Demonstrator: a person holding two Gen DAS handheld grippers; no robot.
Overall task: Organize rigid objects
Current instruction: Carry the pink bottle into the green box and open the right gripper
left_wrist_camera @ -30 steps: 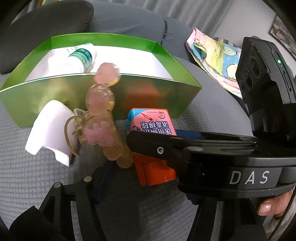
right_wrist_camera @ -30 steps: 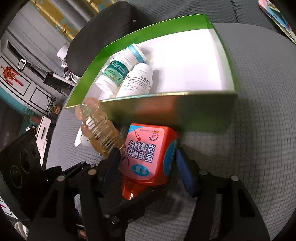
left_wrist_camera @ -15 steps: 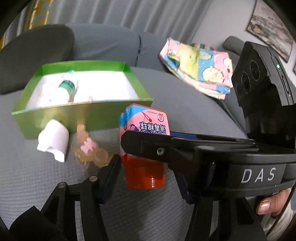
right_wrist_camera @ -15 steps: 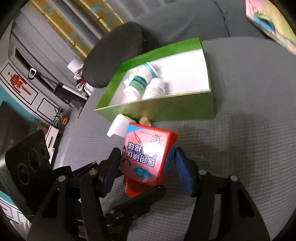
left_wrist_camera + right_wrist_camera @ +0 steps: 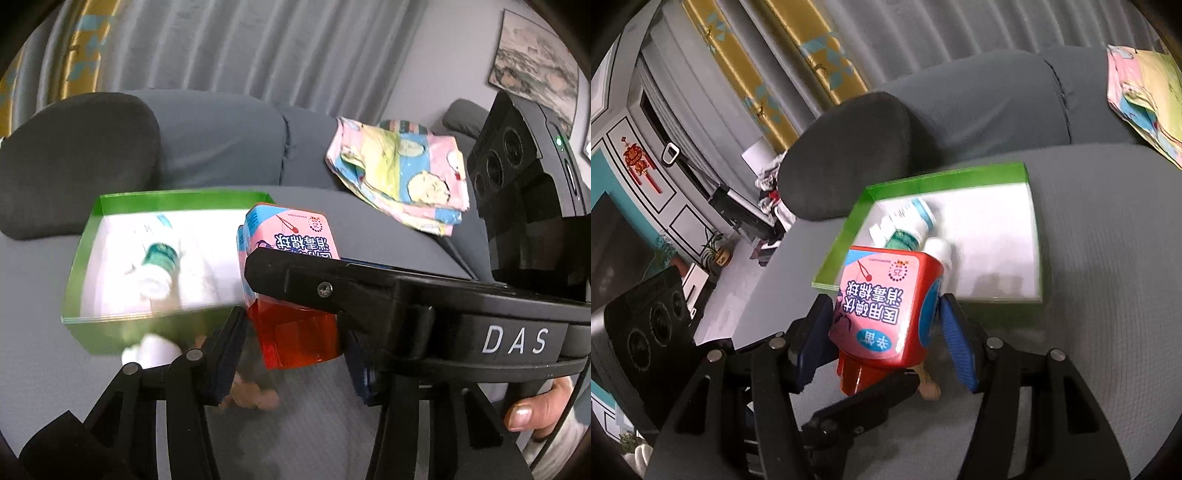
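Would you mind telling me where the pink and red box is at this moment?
The pink and red box is lifted off the grey sofa, gripped between the right gripper's blue pads, just in front of the green tray's near wall.

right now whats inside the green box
Two bottles lie inside the green box on its white floor: one with a green label and a white one. The red and pink container held in the right claw covers the near corner.

The red box (image 5: pixel 886 317) now hangs lifted above the green tray (image 5: pixel 849 229); the left gripper (image 5: pixel 291 354) is closing.
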